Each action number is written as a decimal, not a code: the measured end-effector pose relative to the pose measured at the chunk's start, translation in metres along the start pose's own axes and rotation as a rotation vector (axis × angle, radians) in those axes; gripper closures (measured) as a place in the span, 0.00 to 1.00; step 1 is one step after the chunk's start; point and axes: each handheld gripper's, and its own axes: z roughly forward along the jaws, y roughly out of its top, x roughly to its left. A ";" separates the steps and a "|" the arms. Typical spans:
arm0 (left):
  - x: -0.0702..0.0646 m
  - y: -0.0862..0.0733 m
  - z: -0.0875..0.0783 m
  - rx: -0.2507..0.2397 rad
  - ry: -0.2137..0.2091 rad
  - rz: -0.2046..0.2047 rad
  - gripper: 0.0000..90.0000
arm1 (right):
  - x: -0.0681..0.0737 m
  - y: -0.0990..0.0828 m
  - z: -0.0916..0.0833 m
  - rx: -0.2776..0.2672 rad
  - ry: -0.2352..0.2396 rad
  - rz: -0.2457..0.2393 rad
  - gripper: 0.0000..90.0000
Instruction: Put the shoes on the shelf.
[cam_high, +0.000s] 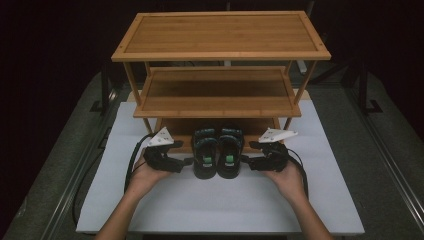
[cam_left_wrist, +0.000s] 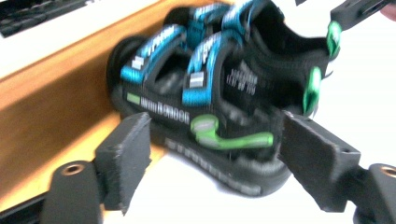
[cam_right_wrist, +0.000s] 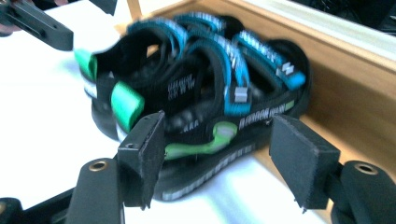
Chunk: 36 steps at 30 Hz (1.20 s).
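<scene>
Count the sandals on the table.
2. The left sandal and the right sandal stand side by side on the white table, toes at the rack's bottom shelf, between the two grippers.

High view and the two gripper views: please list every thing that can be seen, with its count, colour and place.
sandals: two, black with blue straps and green tabs, side by side on the white board, toes at the rack's lowest shelf
wooden rack: one, light brown, three shelves, at the far side of the board
white board: one, white, on the table under the rack and the sandals
table: one, grey, under the board
cables: black, trailing from each gripper
left gripper: one, black with a grey plate on top, left of the sandals, jaws apart, pads off the sandal
right gripper: one, black with a grey plate, right of the sandals, jaws apart
hands: two, each holding a gripper, coming in from the near edge
</scene>
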 end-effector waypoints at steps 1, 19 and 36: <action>-0.002 -0.004 0.000 0.006 -0.003 -0.003 0.20 | 0.002 -0.004 0.000 0.008 -0.011 0.000 0.31; -0.024 -0.028 0.043 0.097 0.006 0.031 0.02 | 0.017 -0.034 0.031 0.109 0.031 -0.003 0.15; -0.030 -0.024 0.060 0.128 0.042 0.096 0.03 | 0.027 -0.031 0.053 0.133 0.005 -0.052 0.15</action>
